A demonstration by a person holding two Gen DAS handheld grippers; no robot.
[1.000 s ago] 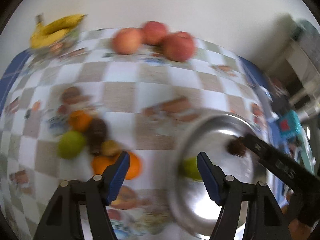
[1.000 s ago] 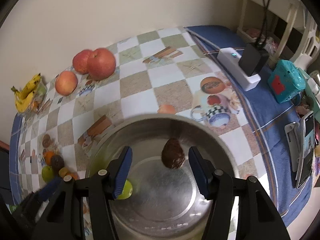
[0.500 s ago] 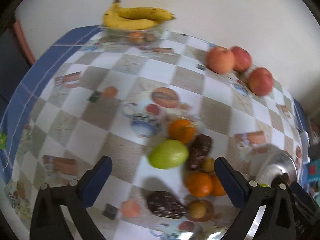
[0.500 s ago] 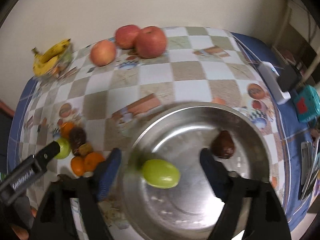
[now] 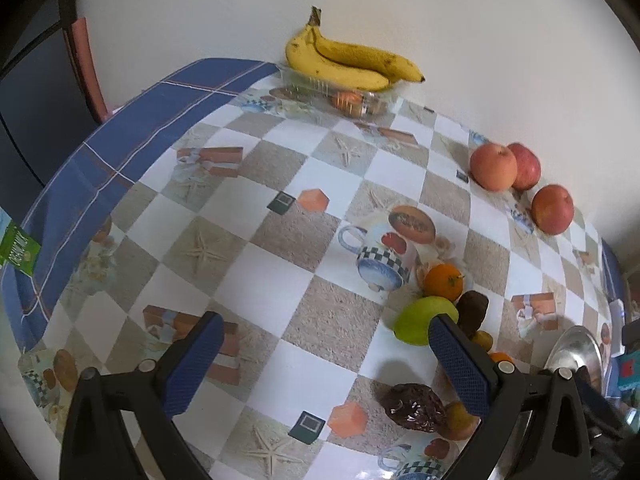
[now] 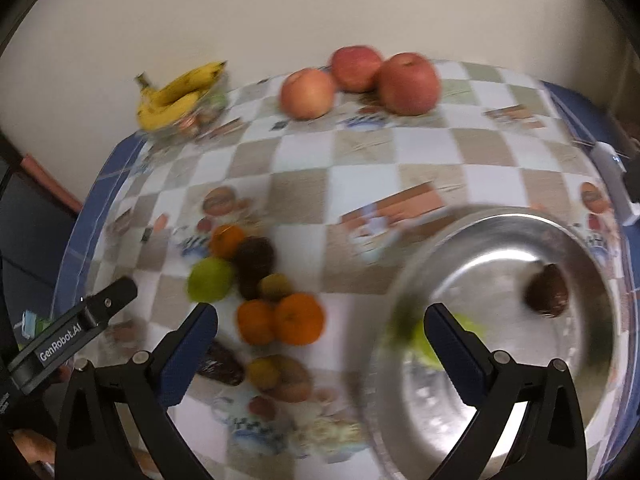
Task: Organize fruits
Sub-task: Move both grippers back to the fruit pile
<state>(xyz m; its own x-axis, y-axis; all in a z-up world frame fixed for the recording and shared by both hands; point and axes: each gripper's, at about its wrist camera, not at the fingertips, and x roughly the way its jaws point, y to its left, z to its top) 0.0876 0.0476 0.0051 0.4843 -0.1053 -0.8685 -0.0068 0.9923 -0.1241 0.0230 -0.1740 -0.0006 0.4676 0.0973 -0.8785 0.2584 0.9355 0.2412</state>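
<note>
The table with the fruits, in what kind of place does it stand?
Probably a home dining or kitchen corner. The table wears a checked printed cloth and stands against a plain wall; bananas, apples and a metal bowl lie on it.

Both wrist cameras look steeply down (sharing the fruit pile [image 5: 442, 322]).

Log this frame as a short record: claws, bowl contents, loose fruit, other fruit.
left claw: open, empty, jaws just opened
right claw: open, empty, jaws just opened
bowl: steel, holds a dark fruit and a blurred green fruit
loose pile: oranges, green fruit, dark and small yellowish fruits on the tablecloth
apples: three, by the wall
bananas: on a clear tray
</note>
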